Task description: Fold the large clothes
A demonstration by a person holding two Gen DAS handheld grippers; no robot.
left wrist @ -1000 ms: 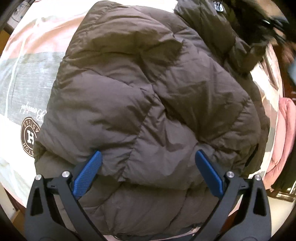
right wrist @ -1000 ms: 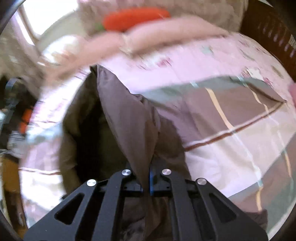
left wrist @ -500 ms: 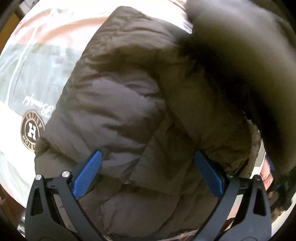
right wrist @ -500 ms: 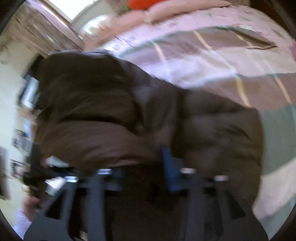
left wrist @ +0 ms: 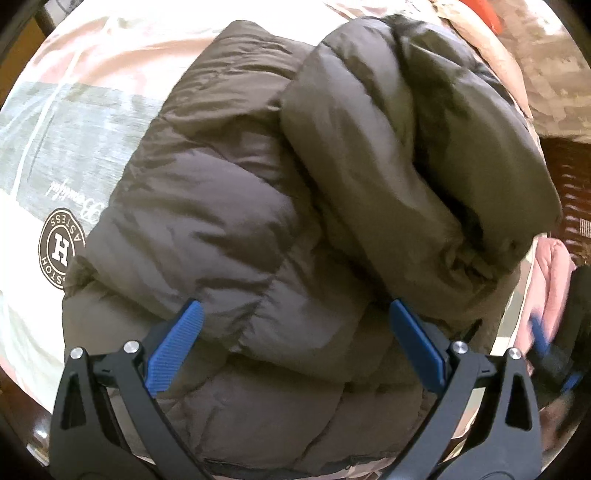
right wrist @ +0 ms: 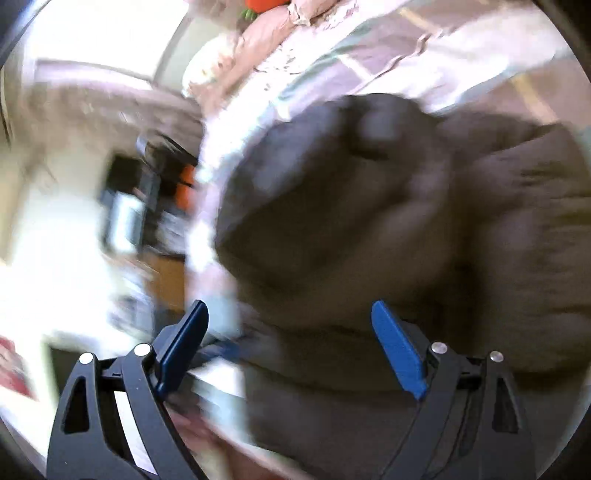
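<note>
From the left wrist view I see a bed sheet [left wrist: 92, 122] in pale pink, grey and cream bands, with a round brown emblem [left wrist: 61, 251] bearing a white H and a line of script just above it. At the right edge lies a pink garment [left wrist: 552, 280], beside something dark brown and woven [left wrist: 569, 177]. The right wrist view is badly smeared — a pink pillow [right wrist: 269, 40] with something orange [right wrist: 262, 4] above it, and a bright window [right wrist: 96, 33] at upper left.

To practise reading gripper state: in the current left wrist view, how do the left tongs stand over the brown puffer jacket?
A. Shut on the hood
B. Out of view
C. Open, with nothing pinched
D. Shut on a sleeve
C: the left tongs show both blue fingers spread wide apart over the brown puffer jacket, no fabric clamped between them.
</note>
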